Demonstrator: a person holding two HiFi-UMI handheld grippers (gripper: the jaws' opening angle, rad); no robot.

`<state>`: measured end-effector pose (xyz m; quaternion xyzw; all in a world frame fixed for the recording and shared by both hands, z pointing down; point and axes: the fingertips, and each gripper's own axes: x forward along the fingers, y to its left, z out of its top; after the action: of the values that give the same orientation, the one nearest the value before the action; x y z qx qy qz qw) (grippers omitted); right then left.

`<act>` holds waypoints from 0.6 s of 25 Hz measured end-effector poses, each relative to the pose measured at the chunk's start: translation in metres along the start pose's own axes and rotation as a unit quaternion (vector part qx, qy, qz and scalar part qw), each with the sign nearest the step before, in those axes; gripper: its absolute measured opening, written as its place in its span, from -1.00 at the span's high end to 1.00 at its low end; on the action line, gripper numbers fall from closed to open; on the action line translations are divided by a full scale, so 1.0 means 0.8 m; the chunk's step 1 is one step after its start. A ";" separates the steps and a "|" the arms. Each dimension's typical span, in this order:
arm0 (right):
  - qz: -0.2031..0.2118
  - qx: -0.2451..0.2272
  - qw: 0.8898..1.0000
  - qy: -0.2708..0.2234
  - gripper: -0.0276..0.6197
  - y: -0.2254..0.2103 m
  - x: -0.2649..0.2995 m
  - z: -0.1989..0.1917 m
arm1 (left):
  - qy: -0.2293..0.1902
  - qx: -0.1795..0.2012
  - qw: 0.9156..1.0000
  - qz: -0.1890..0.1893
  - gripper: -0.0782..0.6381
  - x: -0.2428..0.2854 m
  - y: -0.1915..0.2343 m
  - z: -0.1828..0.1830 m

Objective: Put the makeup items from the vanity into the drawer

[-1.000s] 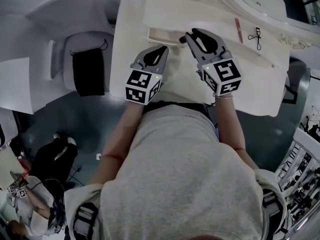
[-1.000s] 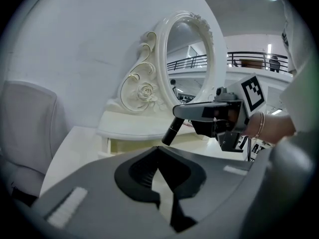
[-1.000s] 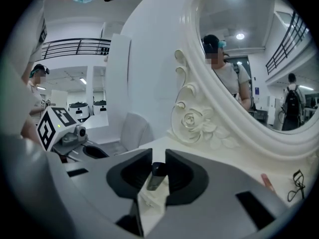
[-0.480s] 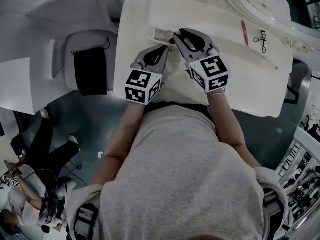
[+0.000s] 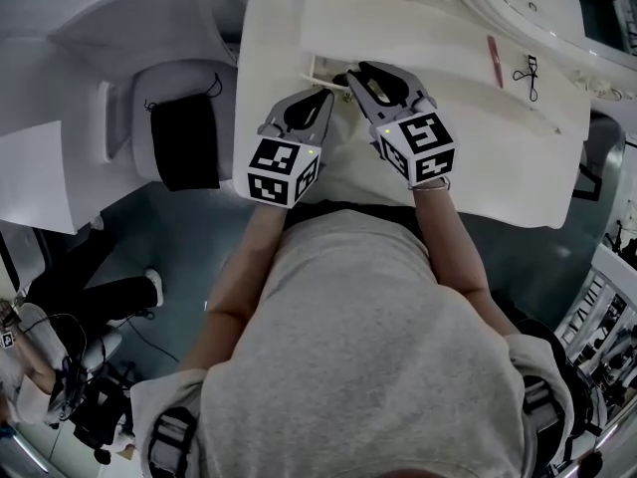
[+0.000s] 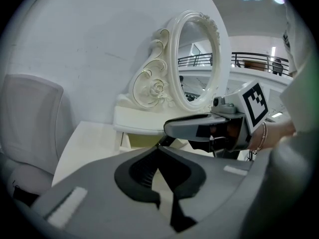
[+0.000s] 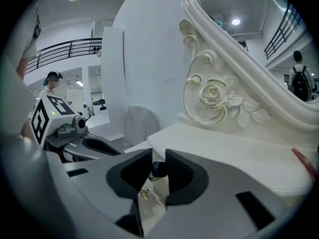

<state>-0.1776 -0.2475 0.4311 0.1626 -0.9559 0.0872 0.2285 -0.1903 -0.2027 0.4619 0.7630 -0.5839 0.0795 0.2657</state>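
The white vanity (image 5: 478, 157) has a small drawer (image 5: 320, 66) pulled open under its raised shelf, its pale wood inside showing in the left gripper view (image 6: 142, 142). My right gripper (image 5: 348, 76) hangs at the drawer's mouth, shut on a small black-capped makeup item (image 7: 159, 169); a small gold knob (image 7: 144, 194) shows just below it. My left gripper (image 5: 326, 96) sits beside it at the drawer front, its jaws (image 6: 159, 148) shut with nothing visible between them. A red pencil (image 5: 495, 61) and a black eyelash curler (image 5: 528, 73) lie on the vanity top to the right.
An ornate oval mirror (image 6: 199, 59) with a carved rose base (image 7: 214, 96) stands behind the shelf. A white chair (image 5: 149, 88) with a black bag (image 5: 179, 145) on it is left of the vanity. A person sits on the floor at lower left (image 5: 60, 366).
My right gripper has moved left and down with the item, from over the shelf front to the drawer opening. The left gripper has hardly shifted.
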 end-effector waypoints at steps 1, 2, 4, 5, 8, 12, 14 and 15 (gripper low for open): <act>-0.001 0.004 1.000 0.004 0.64 0.000 0.000 -0.004 | 0.001 0.000 1.000 -0.002 0.76 0.000 0.000 0.000; -0.003 0.009 1.000 0.008 0.64 -0.001 -0.001 -0.008 | 0.002 -0.001 1.000 -0.004 0.76 0.000 0.000 0.000; -0.009 0.019 1.000 0.012 0.64 -0.004 -0.002 -0.014 | 0.002 -0.002 1.000 -0.009 0.76 0.001 -0.001 0.001; -0.011 0.023 1.000 0.014 0.64 -0.006 -0.002 -0.016 | 0.003 -0.001 1.000 -0.011 0.76 0.002 -0.001 0.001; -0.007 0.036 0.999 0.025 0.64 -0.009 0.000 -0.022 | 0.008 0.002 1.000 -0.019 0.76 0.005 -0.003 -0.001; 0.004 0.043 0.998 0.049 0.63 -0.012 0.003 -0.031 | 0.013 0.004 1.000 -0.025 0.76 0.008 -0.004 -0.003; 0.009 0.048 0.997 0.057 0.63 -0.013 0.003 -0.032 | 0.015 0.004 0.999 -0.029 0.76 0.010 -0.004 -0.004; 0.011 0.050 0.997 0.059 0.63 -0.014 0.003 -0.033 | 0.015 0.004 0.999 -0.030 0.76 0.011 -0.005 -0.004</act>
<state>-0.1653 -0.2524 0.4564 0.1581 -0.9369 0.1466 0.2752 -0.1832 -0.2083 0.4671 0.7801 -0.5558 0.0853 0.2743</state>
